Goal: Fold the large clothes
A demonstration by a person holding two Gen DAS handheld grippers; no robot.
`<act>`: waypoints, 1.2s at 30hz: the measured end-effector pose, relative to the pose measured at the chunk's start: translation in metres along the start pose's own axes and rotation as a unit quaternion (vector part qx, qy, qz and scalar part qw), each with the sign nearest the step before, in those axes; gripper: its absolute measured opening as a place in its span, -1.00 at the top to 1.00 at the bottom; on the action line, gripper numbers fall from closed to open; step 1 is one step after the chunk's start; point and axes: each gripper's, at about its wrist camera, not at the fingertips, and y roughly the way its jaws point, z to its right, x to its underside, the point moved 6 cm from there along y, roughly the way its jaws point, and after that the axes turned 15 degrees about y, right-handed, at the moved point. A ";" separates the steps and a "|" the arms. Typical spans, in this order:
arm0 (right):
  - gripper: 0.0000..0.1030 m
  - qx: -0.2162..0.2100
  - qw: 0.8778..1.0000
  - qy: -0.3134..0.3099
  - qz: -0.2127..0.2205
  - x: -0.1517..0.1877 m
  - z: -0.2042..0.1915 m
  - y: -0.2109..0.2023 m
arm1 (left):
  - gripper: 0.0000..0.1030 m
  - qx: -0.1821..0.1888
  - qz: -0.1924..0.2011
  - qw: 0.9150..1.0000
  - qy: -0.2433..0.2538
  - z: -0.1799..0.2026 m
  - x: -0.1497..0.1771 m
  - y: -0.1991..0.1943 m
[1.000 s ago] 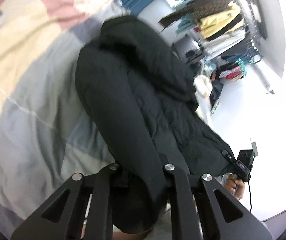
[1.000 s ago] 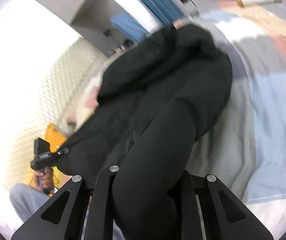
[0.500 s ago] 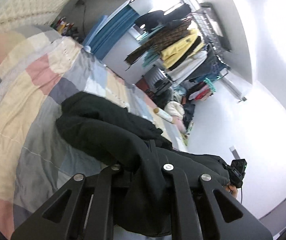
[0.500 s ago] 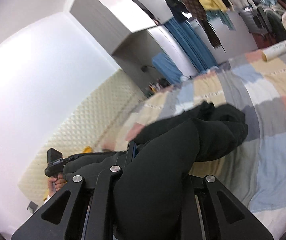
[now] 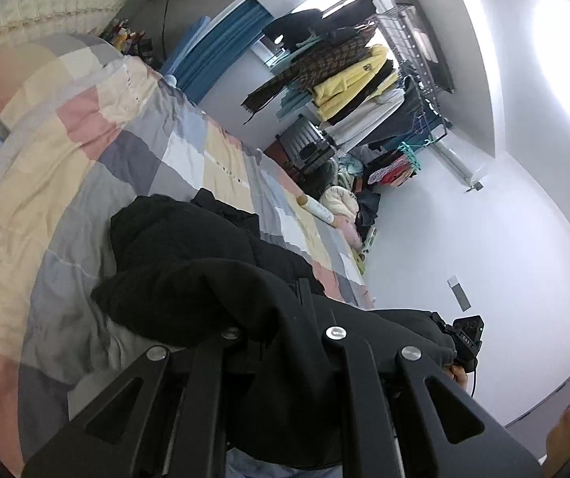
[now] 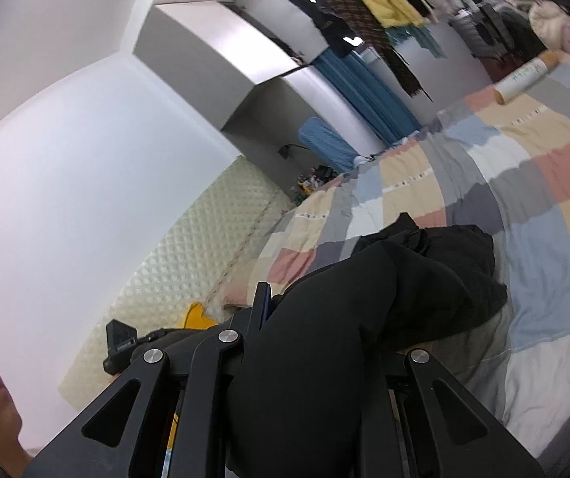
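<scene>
A black padded jacket (image 5: 189,263) lies partly bunched on the patchwork bed quilt (image 5: 65,151), and its near edge is held up off the bed. My left gripper (image 5: 285,310) is shut on that edge, with fabric draped over its fingers and hiding the tips. The right gripper (image 5: 464,338) shows at the jacket's other end, in a hand. In the right wrist view the jacket (image 6: 424,279) hangs over my right gripper (image 6: 312,318), which is shut on it. Only one fingertip (image 6: 263,294) pokes out there. The left gripper (image 6: 125,338) appears at the left.
A cardboard roll (image 5: 318,209) lies on the far part of the quilt (image 6: 523,167). A padded headboard (image 6: 189,247) runs along the wall. A loaded clothes rack (image 5: 356,67), blue curtains (image 5: 213,51) and piled clothes (image 5: 344,199) stand beyond the bed's far side.
Both grippers have risen with the jacket's edge, pulling it up off the bed. The views have swung from the quilt up toward the room; most of this came early.
</scene>
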 end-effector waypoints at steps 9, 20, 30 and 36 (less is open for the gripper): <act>0.74 0.030 0.998 0.057 0.008 -0.097 0.035 0.084 | 0.76 -0.037 -0.043 0.998 -0.016 -0.044 -0.082 0.076; 0.75 0.142 0.971 0.191 0.007 -0.187 0.152 0.215 | 0.69 -0.175 -0.108 0.978 -0.045 -0.135 -0.129 0.203; 0.75 0.204 0.950 0.238 -0.013 -0.192 0.245 0.285 | 0.68 -0.235 -0.147 0.960 -0.042 -0.195 -0.114 0.287; 0.75 0.206 0.946 0.250 -0.032 -0.191 0.276 0.315 | 0.68 -0.242 -0.168 0.953 -0.067 -0.228 -0.101 0.317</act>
